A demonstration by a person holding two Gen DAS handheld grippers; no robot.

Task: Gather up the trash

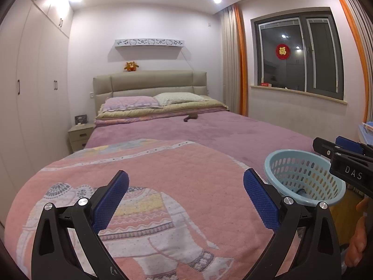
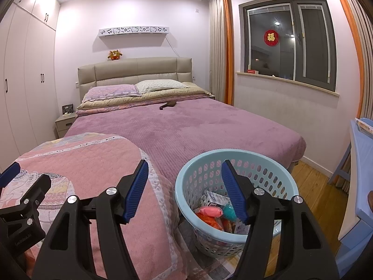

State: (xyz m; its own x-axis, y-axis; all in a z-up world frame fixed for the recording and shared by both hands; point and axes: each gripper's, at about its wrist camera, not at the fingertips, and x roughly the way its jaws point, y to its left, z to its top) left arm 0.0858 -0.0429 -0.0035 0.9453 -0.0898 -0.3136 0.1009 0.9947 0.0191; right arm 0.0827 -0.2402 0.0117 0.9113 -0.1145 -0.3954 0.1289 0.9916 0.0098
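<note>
A light blue perforated basket point(image 2: 275, 177) stands on the floor at the foot of the bed and holds several pieces of trash point(image 2: 211, 211), pink, orange, teal and a small carton. It also shows in the left wrist view point(image 1: 289, 165). My right gripper point(image 2: 184, 179) is open and empty, held above the basket's left rim. My left gripper point(image 1: 185, 183) is open and empty, held over the pink elephant blanket point(image 1: 163, 186). The right gripper's arm point(image 1: 345, 163) shows at the right of the left wrist view.
The bed has a purple cover point(image 2: 198, 126) with a small dark brown object point(image 2: 168, 104) lying near the pillows. A nightstand point(image 2: 64, 122) stands left of the bed beside wardrobes. A blue chair or table point(image 2: 359, 163) stands at the right on the wooden floor.
</note>
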